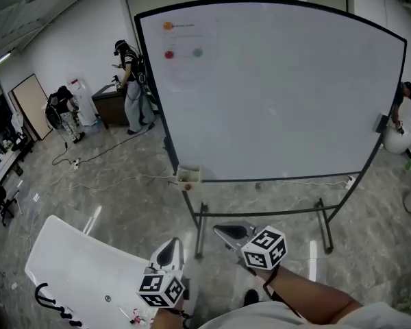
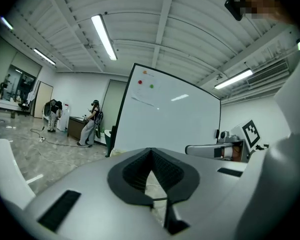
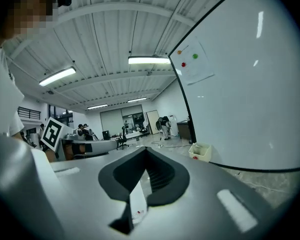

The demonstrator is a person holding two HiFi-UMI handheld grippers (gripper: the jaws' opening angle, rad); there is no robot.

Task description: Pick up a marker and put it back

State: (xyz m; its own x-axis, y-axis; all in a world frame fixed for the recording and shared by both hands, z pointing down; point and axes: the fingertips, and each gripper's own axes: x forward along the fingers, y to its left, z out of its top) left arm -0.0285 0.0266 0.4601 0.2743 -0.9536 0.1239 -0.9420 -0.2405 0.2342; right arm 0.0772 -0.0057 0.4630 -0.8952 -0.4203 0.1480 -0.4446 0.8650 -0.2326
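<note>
A large whiteboard (image 1: 274, 88) on a wheeled stand faces me. A small pale box (image 1: 187, 177) hangs at its lower left corner and shows in the right gripper view as the box (image 3: 200, 151) with something red in it. Small marker-like items (image 1: 131, 314) lie on the white table (image 1: 82, 266) at lower left; they are too small to tell apart. My left gripper (image 1: 168, 252) hovers over the table's right edge, jaws shut on nothing. My right gripper (image 1: 230, 234) is held beside it, below the board's stand, also shut and empty.
Two magnets, red (image 1: 169, 55) and green (image 1: 197, 52), pin a sheet at the board's top left. A black cable (image 1: 51, 303) lies on the table. People stand by a desk (image 1: 113, 105) far left. Another person (image 1: 399, 105) is behind the board's right edge.
</note>
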